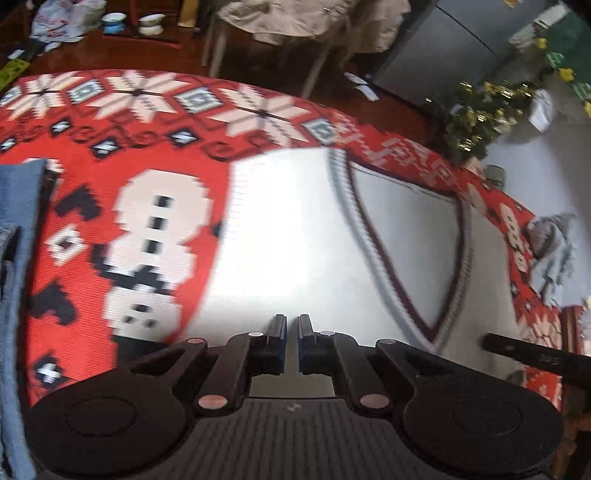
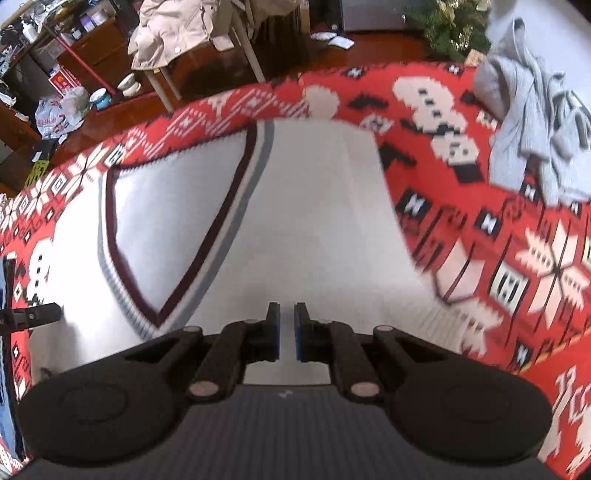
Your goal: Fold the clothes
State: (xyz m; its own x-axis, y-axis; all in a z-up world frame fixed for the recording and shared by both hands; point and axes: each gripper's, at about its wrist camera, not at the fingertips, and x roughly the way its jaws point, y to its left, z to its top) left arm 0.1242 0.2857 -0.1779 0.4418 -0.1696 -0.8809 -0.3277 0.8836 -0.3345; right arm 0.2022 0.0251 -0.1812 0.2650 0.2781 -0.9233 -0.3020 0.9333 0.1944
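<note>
A white knit V-neck sweater (image 1: 291, 240) with a dark red and grey neck trim lies flat on a red patterned blanket (image 1: 92, 122). It also shows in the right wrist view (image 2: 314, 221). My left gripper (image 1: 291, 323) hovers over the sweater's left part, its jaws nearly together with a narrow gap and nothing between them. My right gripper (image 2: 286, 312) hovers over the sweater's right part, right of the V-neck, its jaws also nearly closed and empty. The other gripper's tip shows at each view's edge.
Blue jeans (image 1: 14, 258) lie at the blanket's left edge. A grey crumpled garment (image 2: 532, 122) lies at the blanket's far right. Beyond the blanket stand a chair with a beige coat (image 2: 177, 29), bowls on the wooden floor (image 1: 114, 20) and a small Christmas tree (image 1: 476, 118).
</note>
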